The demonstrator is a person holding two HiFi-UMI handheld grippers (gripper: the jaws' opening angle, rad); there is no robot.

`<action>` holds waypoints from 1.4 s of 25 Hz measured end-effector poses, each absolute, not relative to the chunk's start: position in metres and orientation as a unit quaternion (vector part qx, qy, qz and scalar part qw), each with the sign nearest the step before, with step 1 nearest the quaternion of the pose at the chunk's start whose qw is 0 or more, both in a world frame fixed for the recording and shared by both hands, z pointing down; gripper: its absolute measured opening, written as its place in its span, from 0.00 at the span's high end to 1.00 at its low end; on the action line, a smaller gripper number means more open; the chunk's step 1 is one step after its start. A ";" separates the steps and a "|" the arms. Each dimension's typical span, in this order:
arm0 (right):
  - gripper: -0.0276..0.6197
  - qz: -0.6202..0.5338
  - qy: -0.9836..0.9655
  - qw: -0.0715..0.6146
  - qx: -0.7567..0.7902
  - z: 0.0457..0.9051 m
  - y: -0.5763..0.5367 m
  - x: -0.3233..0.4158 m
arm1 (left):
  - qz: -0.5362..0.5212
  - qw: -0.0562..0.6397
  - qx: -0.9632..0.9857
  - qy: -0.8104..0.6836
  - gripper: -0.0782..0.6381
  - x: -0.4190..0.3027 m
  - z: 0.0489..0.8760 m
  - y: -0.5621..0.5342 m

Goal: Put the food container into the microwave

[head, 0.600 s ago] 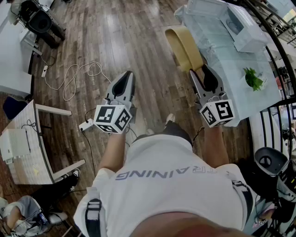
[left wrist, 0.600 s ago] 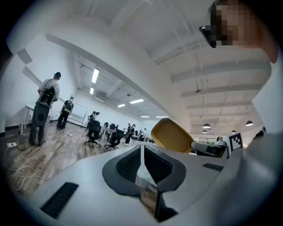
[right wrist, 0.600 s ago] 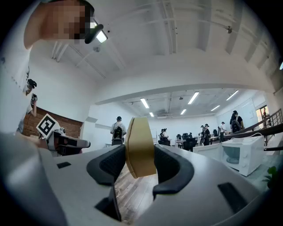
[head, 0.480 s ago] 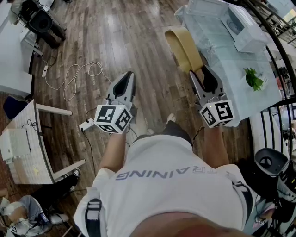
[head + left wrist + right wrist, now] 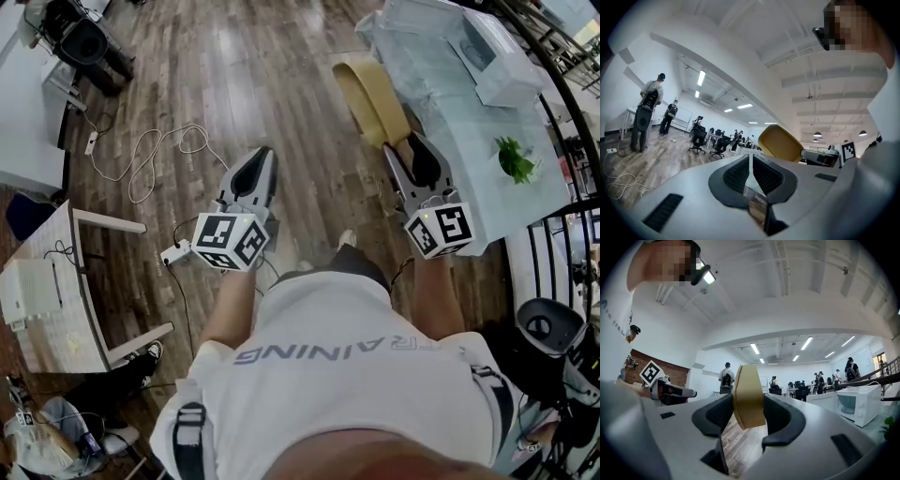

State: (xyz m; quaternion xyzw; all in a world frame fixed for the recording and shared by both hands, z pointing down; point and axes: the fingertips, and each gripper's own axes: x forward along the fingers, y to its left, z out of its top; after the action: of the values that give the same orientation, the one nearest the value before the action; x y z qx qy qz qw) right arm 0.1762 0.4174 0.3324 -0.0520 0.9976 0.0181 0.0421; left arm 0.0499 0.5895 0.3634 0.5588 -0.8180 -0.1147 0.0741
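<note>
Standing beside the table, the microwave sitting on it, well ahead of both grippers. Not making out the food container anywhere for certain. Holding the right gripper spread and empty, the left gripper pinched together on nothing. Probably best finding the container first, then approaching squarely with 1 gripper spread.

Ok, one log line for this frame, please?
phase: standing, nothing held | left gripper: shut, empty | right gripper: open, empty, yellow chair seen through gap | microwave: ahead right, untouched
</note>
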 end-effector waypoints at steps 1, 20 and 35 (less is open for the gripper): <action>0.62 0.018 0.998 0.044 -0.051 0.331 0.418 0.176 | -0.115 0.075 0.560 -0.817 0.82 0.049 0.364 0.590; 0.62 -0.051 0.996 0.039 -0.053 0.354 0.335 0.129 | -0.104 0.110 0.568 -0.809 0.82 0.002 0.387 0.514; 0.62 -0.037 0.996 0.015 -0.078 0.360 0.195 0.054 | -0.095 0.121 0.593 -0.790 0.82 -0.076 0.386 0.356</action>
State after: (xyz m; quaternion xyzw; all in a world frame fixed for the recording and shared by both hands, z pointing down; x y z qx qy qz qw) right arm 0.0543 0.1950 0.3596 -0.0783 0.9961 -0.0369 0.0146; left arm -0.0763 0.3557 0.3859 0.5934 -0.7901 -0.0948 0.1211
